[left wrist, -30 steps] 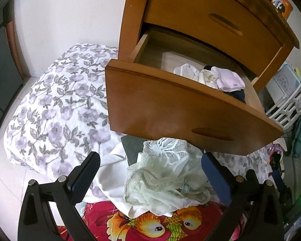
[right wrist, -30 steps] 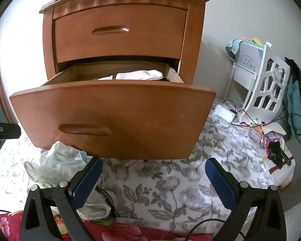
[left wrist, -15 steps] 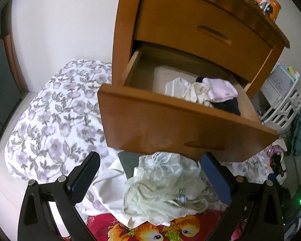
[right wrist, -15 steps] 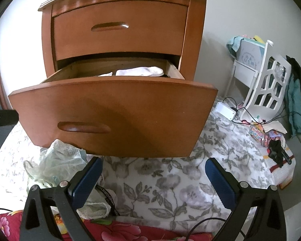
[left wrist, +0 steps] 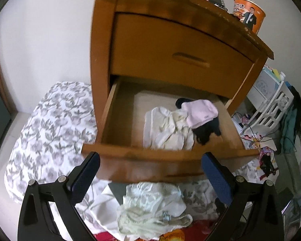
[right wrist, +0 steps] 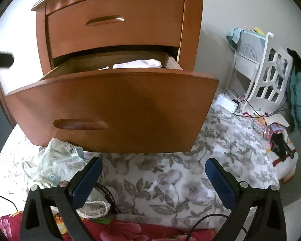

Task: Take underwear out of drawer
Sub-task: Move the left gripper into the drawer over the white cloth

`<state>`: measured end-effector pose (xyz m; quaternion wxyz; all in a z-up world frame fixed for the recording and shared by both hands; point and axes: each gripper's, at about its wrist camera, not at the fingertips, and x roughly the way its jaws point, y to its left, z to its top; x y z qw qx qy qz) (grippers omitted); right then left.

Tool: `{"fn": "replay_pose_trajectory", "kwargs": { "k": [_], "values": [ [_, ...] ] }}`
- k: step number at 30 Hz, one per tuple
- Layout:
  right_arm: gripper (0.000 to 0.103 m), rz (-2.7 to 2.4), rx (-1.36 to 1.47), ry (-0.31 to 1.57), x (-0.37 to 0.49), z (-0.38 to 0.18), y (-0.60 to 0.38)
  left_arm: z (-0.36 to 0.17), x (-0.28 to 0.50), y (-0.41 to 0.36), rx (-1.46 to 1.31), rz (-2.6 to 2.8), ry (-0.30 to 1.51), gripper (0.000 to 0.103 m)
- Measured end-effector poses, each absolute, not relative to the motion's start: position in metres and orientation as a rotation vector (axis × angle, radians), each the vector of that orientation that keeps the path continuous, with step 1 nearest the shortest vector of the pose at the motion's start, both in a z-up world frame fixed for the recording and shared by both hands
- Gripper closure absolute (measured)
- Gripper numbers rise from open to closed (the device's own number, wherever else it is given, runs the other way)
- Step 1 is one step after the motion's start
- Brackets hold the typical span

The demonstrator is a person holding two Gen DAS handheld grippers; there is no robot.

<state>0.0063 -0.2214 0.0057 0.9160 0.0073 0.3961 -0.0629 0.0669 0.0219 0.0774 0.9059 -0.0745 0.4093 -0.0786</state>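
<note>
We can make out large Chinese characters on the orange cup atop the nightstand, too blurred for us to read. A black waistband on the bed carries white capitals, partly legible as "NDGRID".

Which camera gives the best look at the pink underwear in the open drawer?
The left wrist view: it looks down into the drawer, showing the pink underwear atop cream and black garments. The right wrist view sits lower, so only its pale top edge shows above the drawer front.

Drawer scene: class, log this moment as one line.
drawer: open | underwear: inside | left hand-held gripper: open, empty | right hand-held gripper: open, empty
</note>
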Motion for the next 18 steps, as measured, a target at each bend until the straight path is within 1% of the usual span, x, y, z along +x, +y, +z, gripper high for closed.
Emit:
{"fn": "replay_pose_trajectory", "kwargs": {
  "k": [6, 18],
  "values": [
    [0.000, -0.130, 0.043, 0.833, 0.010, 0.003, -0.227, 0.090, 0.103, 0.006, -0.108, -0.188, 0.895, 0.002],
    [0.000, -0.112, 0.076, 0.873, 0.016, -0.005, -0.233, 0.063, 0.178, -0.027, -0.035, -0.280, 1.129, 0.002]
  ]
}}
